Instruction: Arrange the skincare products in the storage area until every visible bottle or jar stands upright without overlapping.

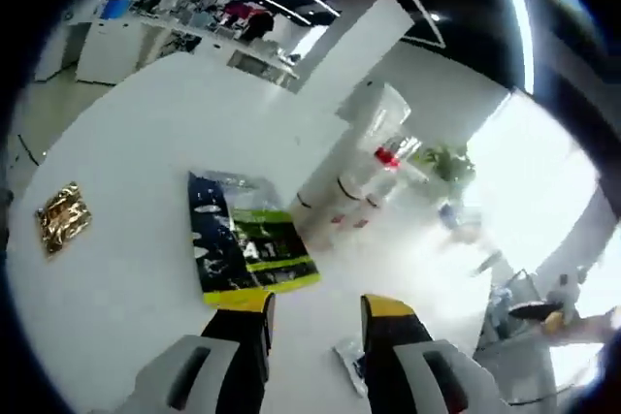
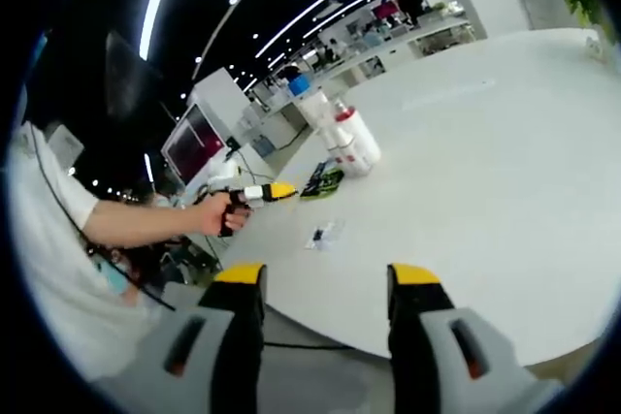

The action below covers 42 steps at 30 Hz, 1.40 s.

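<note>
A tight cluster of white bottles with red bands (image 1: 342, 189) (image 2: 351, 139) stands on the round white table (image 1: 146, 123) (image 2: 485, 162); whether they touch or overlap is too small to tell. A dark packet with a green label (image 1: 247, 239) (image 2: 322, 179) lies flat beside them. My left gripper (image 1: 315, 322) is open just short of that packet, with a small clear sachet (image 1: 349, 361) (image 2: 323, 235) lying low between its jaws. In the right gripper view a hand (image 2: 215, 212) holds that left gripper (image 2: 260, 193) over the table's edge. My right gripper (image 2: 327, 283) is open, empty, near the table's front edge.
A gold foil packet (image 1: 63, 215) lies apart at the table's left. A person's white sleeve (image 2: 49, 239) and a monitor (image 2: 189, 147) stand off the table's left side. Desks and a plant (image 1: 446, 162) are in the background. Wide bare tabletop stretches to the right (image 2: 505, 220).
</note>
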Available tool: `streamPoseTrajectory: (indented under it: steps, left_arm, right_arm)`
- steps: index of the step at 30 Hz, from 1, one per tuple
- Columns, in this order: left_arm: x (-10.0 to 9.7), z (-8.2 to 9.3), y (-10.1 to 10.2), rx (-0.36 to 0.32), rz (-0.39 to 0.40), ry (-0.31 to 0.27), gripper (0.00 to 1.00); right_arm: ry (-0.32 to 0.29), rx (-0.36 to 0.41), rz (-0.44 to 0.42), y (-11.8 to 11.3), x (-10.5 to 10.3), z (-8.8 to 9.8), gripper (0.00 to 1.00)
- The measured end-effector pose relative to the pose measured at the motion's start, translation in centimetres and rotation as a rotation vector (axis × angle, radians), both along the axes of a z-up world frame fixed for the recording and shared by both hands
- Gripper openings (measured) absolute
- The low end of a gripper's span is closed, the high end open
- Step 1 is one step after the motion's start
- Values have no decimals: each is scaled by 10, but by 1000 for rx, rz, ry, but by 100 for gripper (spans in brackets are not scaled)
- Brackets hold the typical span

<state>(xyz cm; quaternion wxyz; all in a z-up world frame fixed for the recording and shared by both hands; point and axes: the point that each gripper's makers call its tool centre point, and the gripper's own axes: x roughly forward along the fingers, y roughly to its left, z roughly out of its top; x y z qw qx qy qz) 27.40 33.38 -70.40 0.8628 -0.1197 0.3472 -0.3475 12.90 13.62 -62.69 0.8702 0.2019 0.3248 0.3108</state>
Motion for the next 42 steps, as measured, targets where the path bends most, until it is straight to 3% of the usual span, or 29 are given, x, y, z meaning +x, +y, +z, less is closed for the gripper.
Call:
streamPoseTrajectory:
  steps: [1, 3, 6, 8, 11, 15, 16, 17, 21, 22, 28, 42]
  left_arm:
    - [-4, -1, -5, 15, -26, -10, 46]
    - [-18, -8, -26, 126, -137, -45, 51]
    - [-27, -14, -45, 193, -237, -76, 55]
    - [-32, -20, -53, 235, -284, -80, 58]
    - [-45, -35, -60, 339, -430, -98, 60]
    - [-48, -51, -54, 434, -505, -96, 60]
    - [-42, -49, -55, 426, -489, -137, 60]
    - [-43, -52, -50, 454, -505, -109, 58]
    - [-38, -55, -45, 532, -588, -169, 52]
    - [-40, -55, -47, 506, -570, -130, 52]
    - [-44, -54, -48, 518, -609, -150, 43]
    - [-49, -50, -48, 517, -554, -112, 37]
  right_arm:
    - [-1, 4, 6, 0, -1, 1, 51]
    - [1, 9, 14, 1, -3, 1, 51]
    - [5, 18, 28, 1, -6, 1, 51]
    - [5, 25, 35, 2, -7, 2, 51]
    - [3, 24, 51, 3, -9, 2, 51]
    - [-3, 24, 58, 4, -10, 3, 51]
    - [-4, 25, 57, 4, -11, 3, 51]
    - [-7, 28, 54, 4, -11, 4, 51]
    - [-8, 32, 50, 2, -11, 4, 50]
    - [-9, 34, 51, 2, -11, 4, 50]
    - [-10, 34, 58, 3, -11, 4, 50]
    - [-15, 34, 58, 3, -11, 5, 50]
